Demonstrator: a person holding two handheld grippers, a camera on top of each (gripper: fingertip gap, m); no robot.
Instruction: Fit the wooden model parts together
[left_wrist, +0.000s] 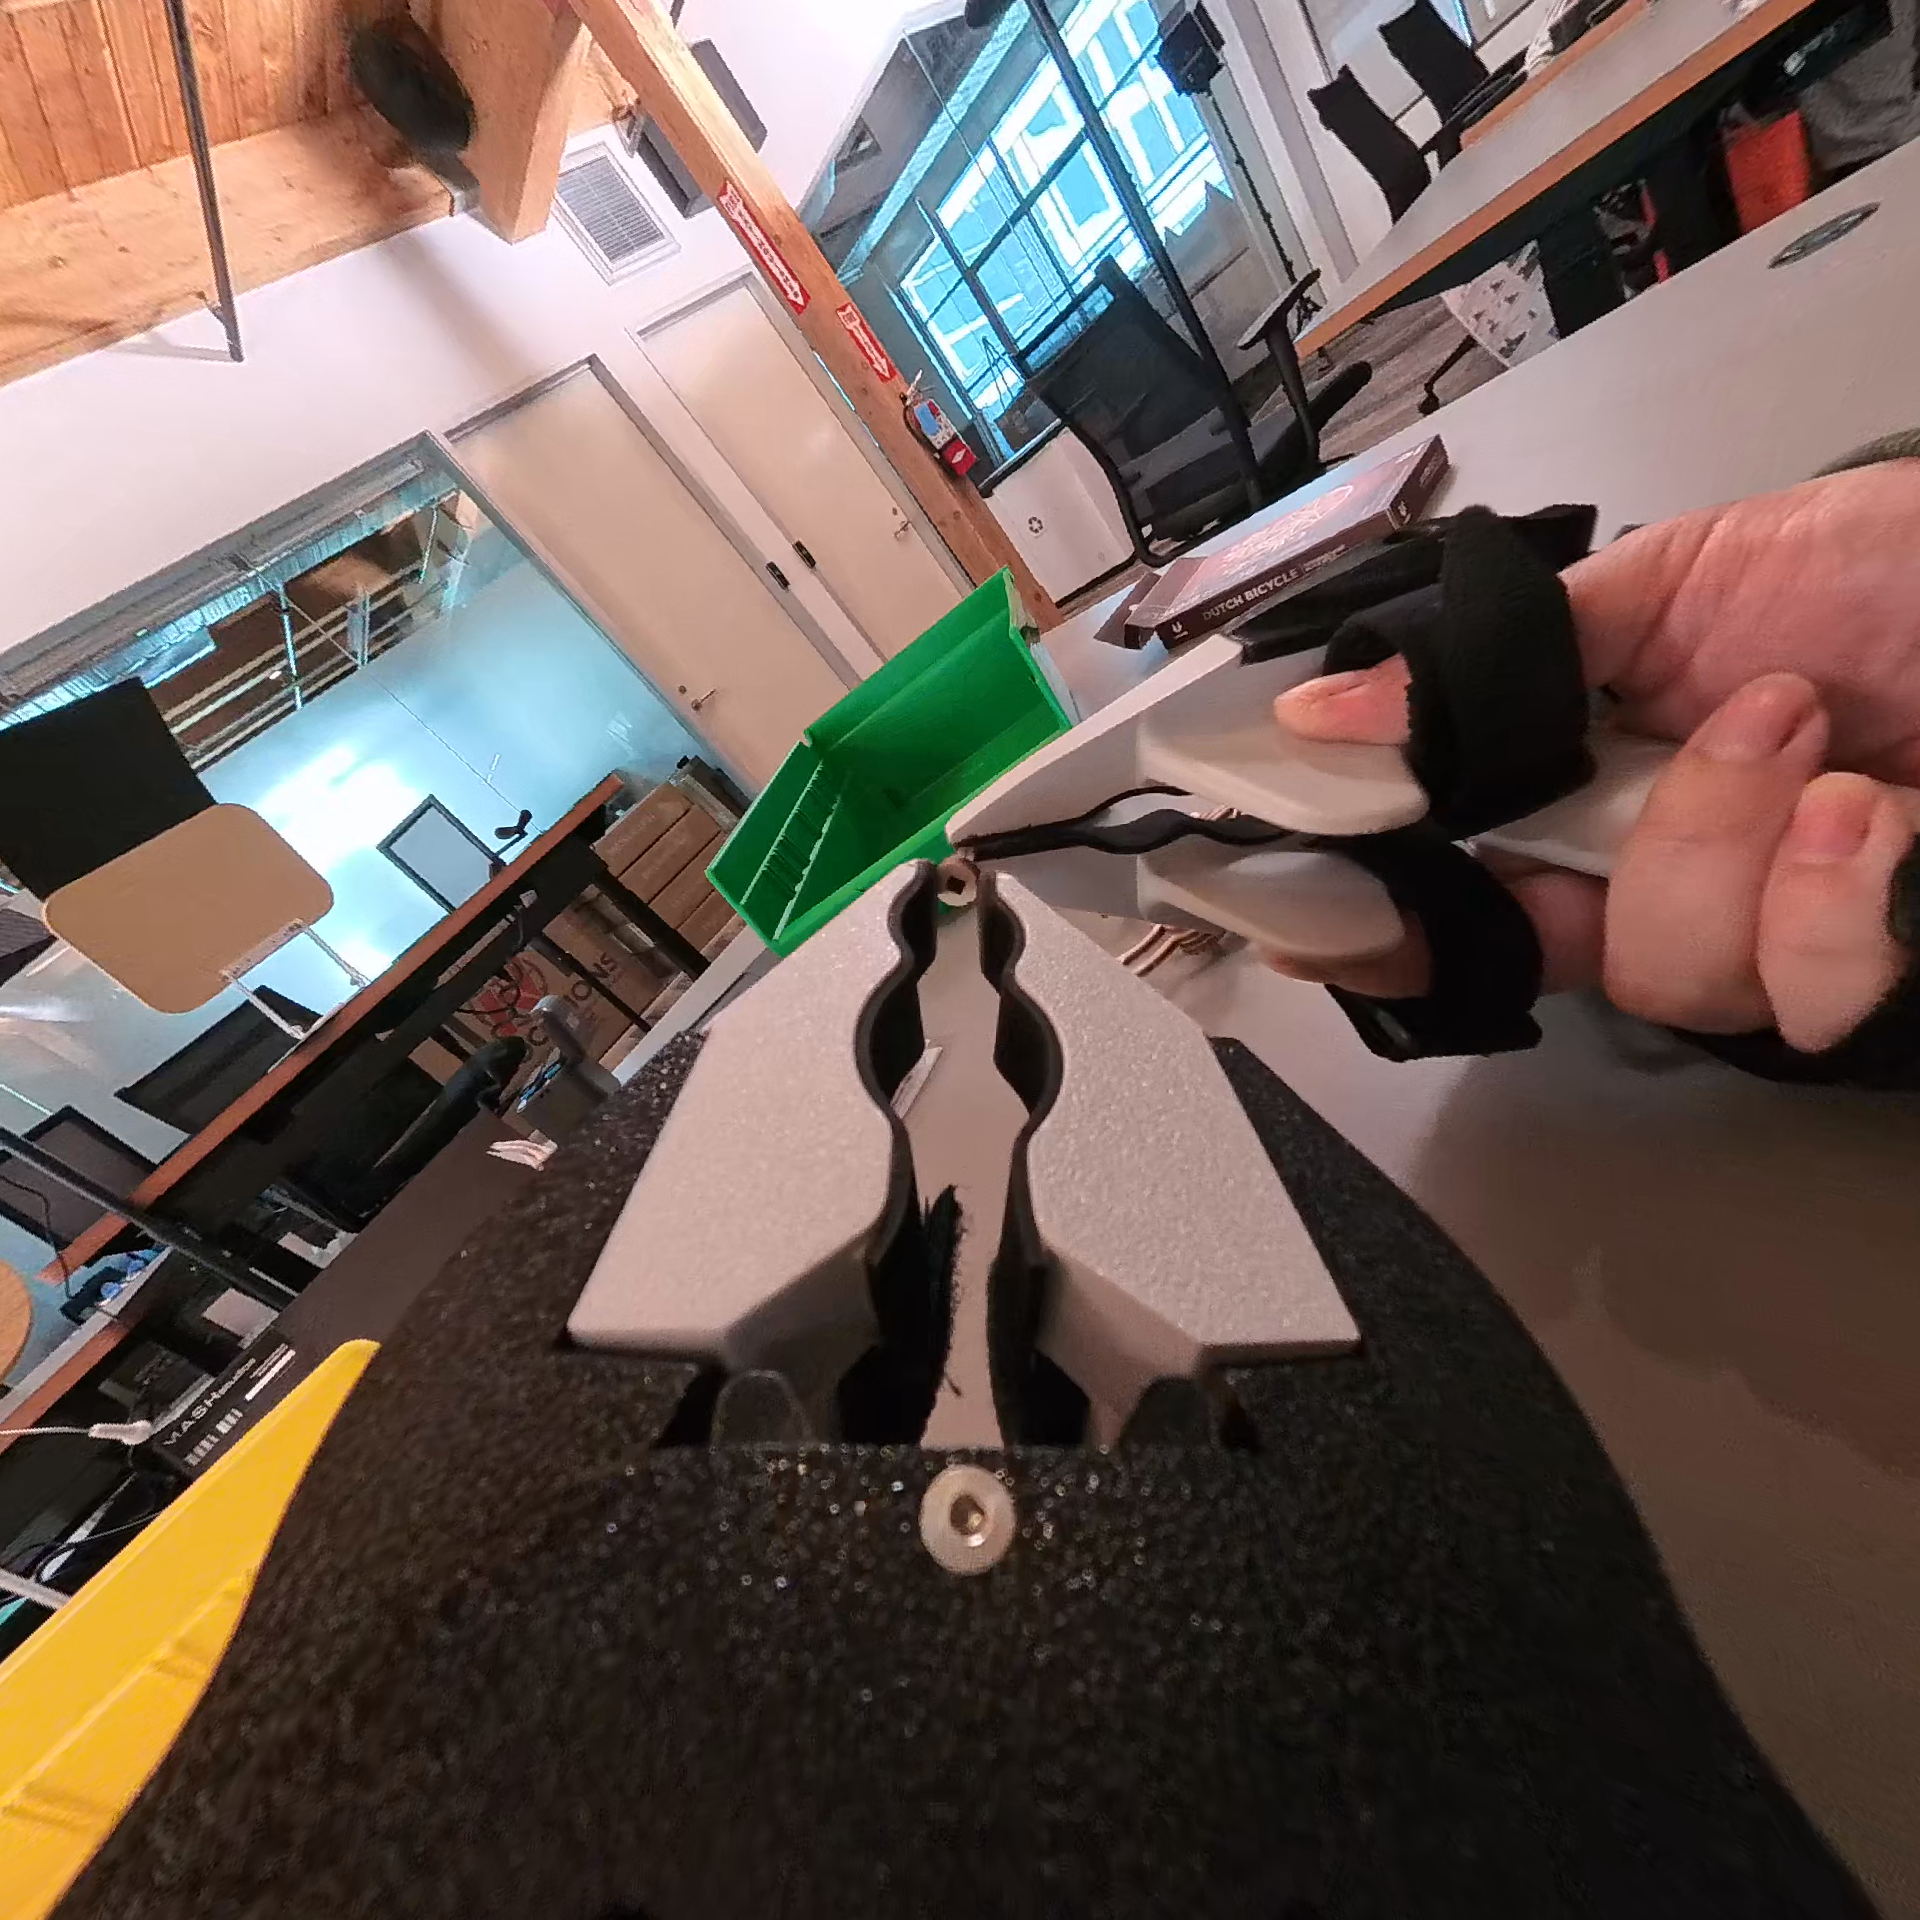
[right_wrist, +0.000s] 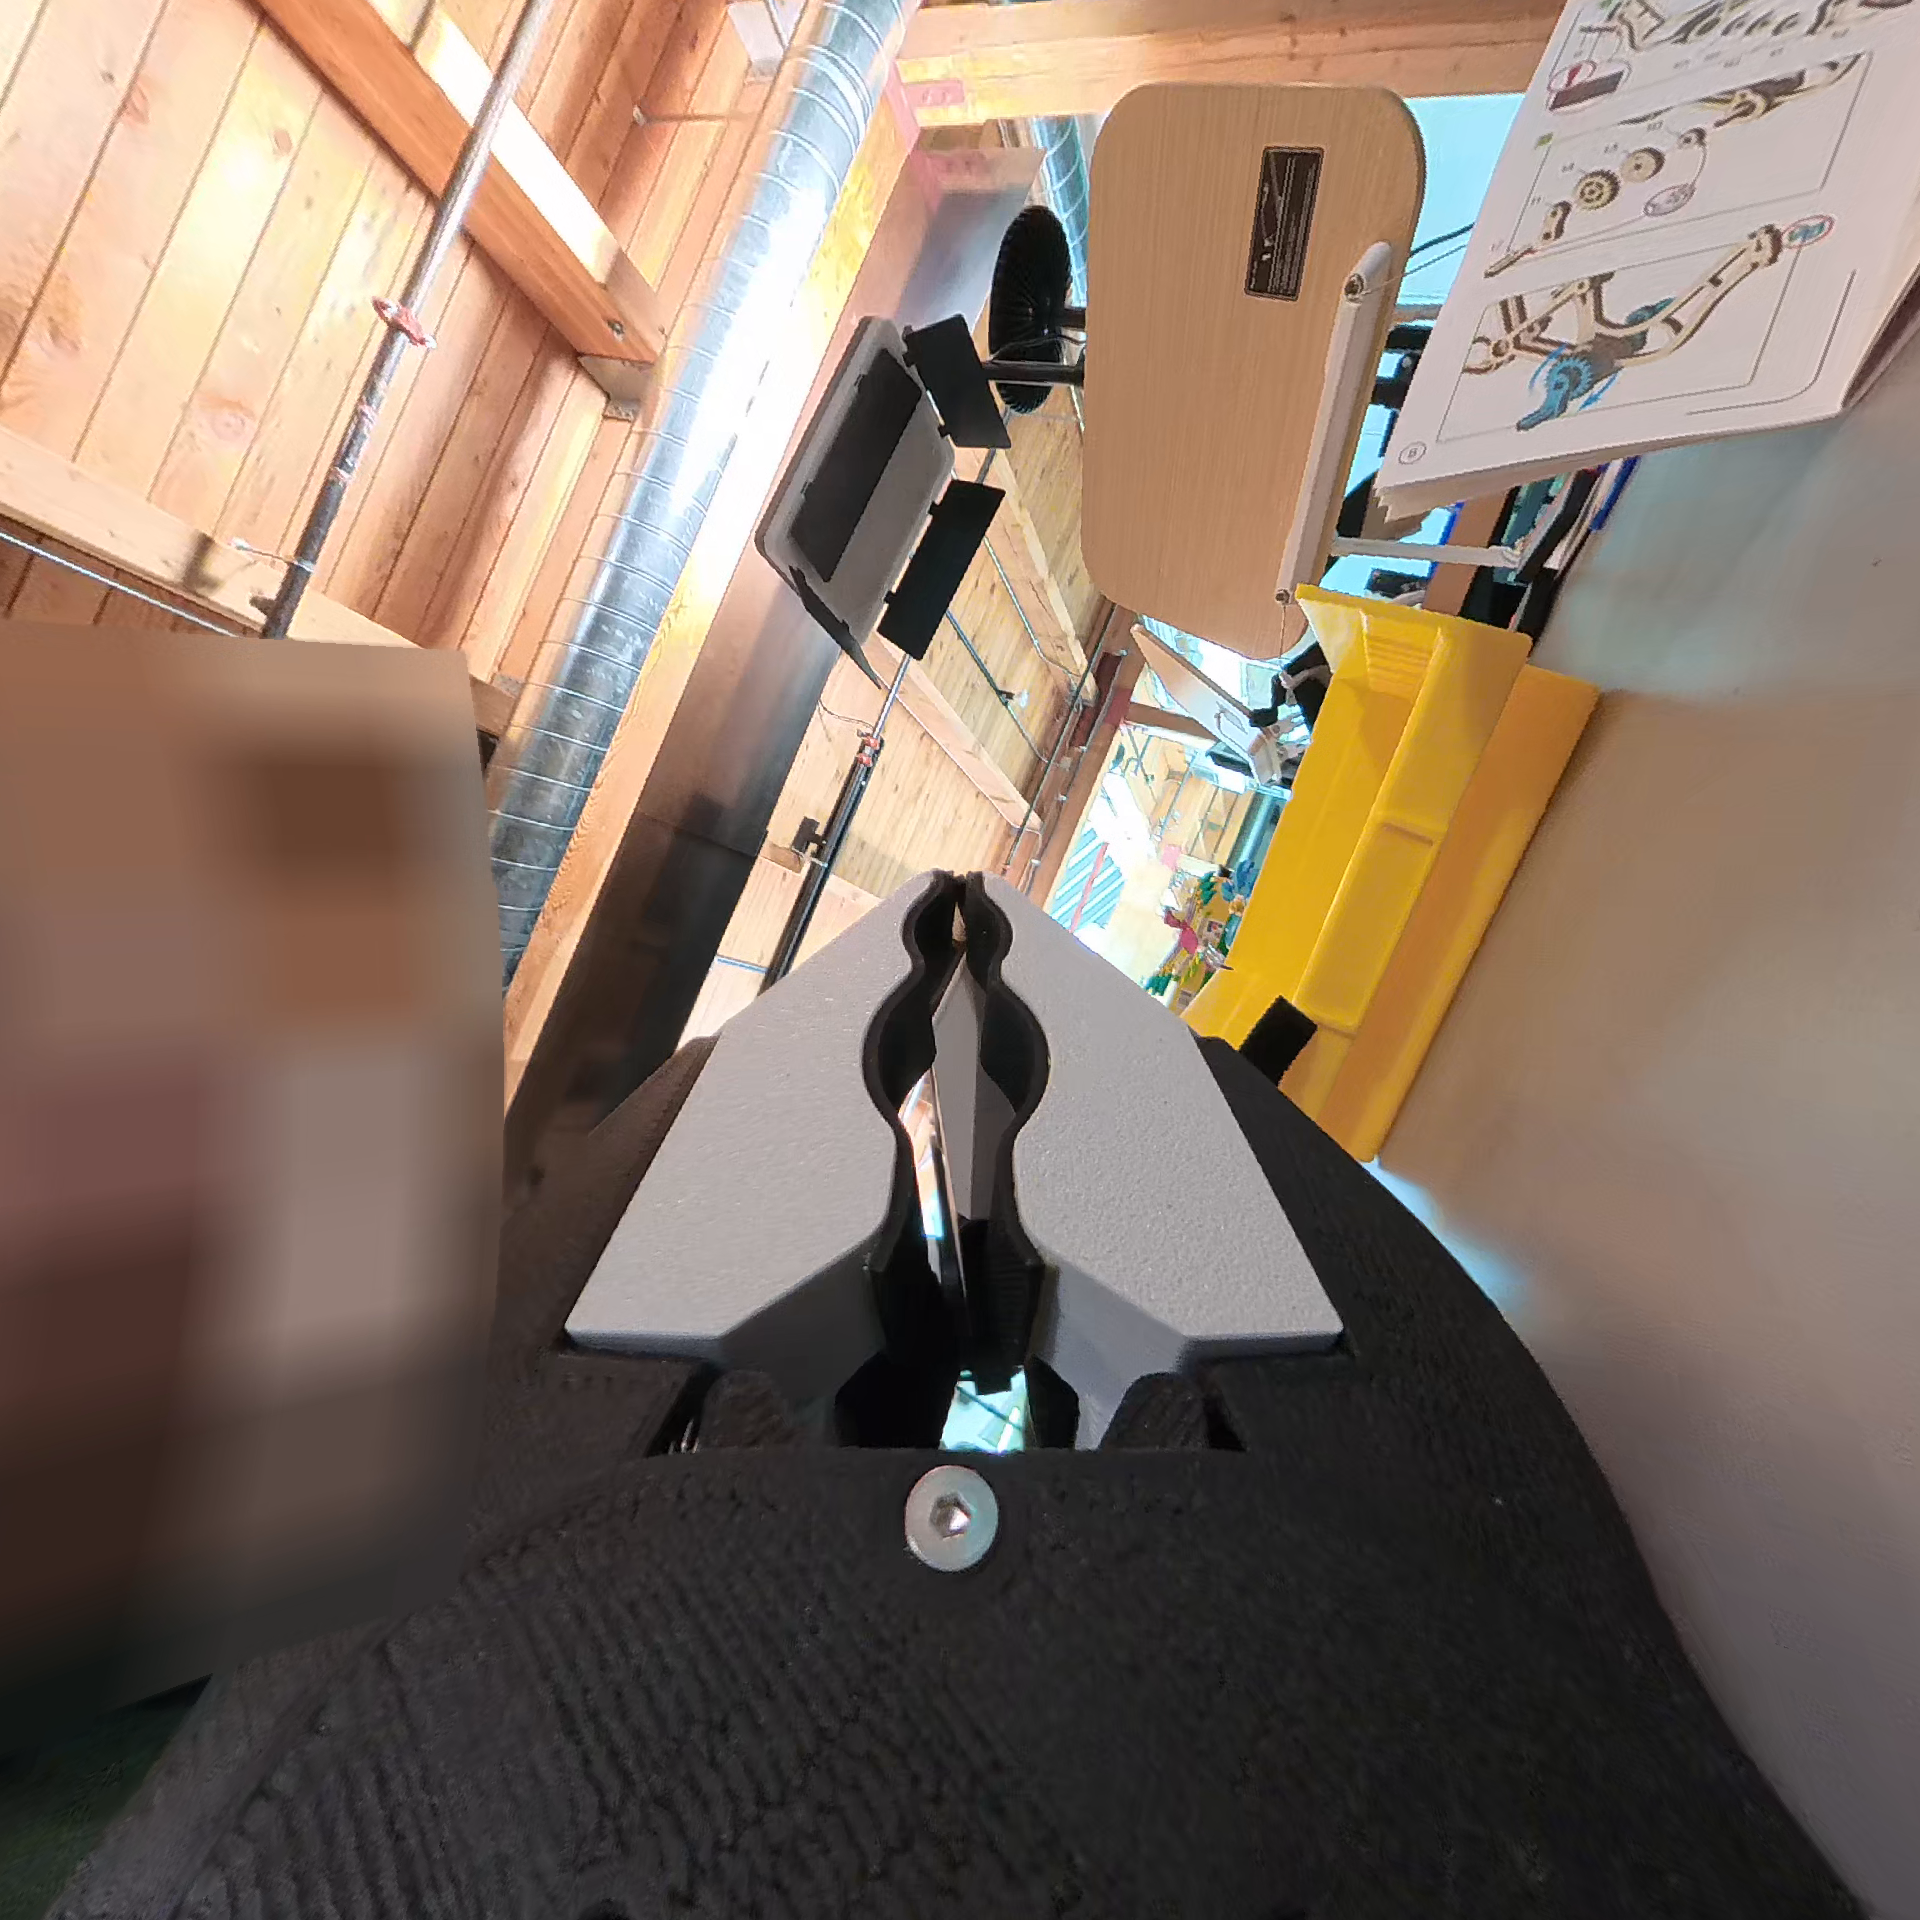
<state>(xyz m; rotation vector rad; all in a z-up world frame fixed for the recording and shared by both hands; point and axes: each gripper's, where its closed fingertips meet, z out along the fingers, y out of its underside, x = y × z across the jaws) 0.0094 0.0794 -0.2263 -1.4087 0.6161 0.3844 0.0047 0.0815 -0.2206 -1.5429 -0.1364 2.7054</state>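
In the left wrist view my left gripper (left_wrist: 958, 885) has its jaws nearly together, and a small round silvery part (left_wrist: 957, 889) with a hole sits between the tips. My right gripper (left_wrist: 961, 844), held by a hand in black straps, comes in from the right until its tip almost touches the left tips. A thin black cord (left_wrist: 1101, 826) runs between its fingers. In the right wrist view the right gripper (right_wrist: 958, 891) is shut, with a thin dark strip (right_wrist: 951, 935) seen edge-on between the pads. Pale wooden parts (left_wrist: 1169, 948) lie on the table under the right gripper.
A green bin (left_wrist: 914, 769) lies just beyond the gripper tips. A brown kit box (left_wrist: 1309, 561) lies behind the hand on the grey table (left_wrist: 1558, 1299). A yellow bin (right_wrist: 1403, 852) stands at the table edge. An instruction sheet (right_wrist: 1662, 239) lies beyond it.
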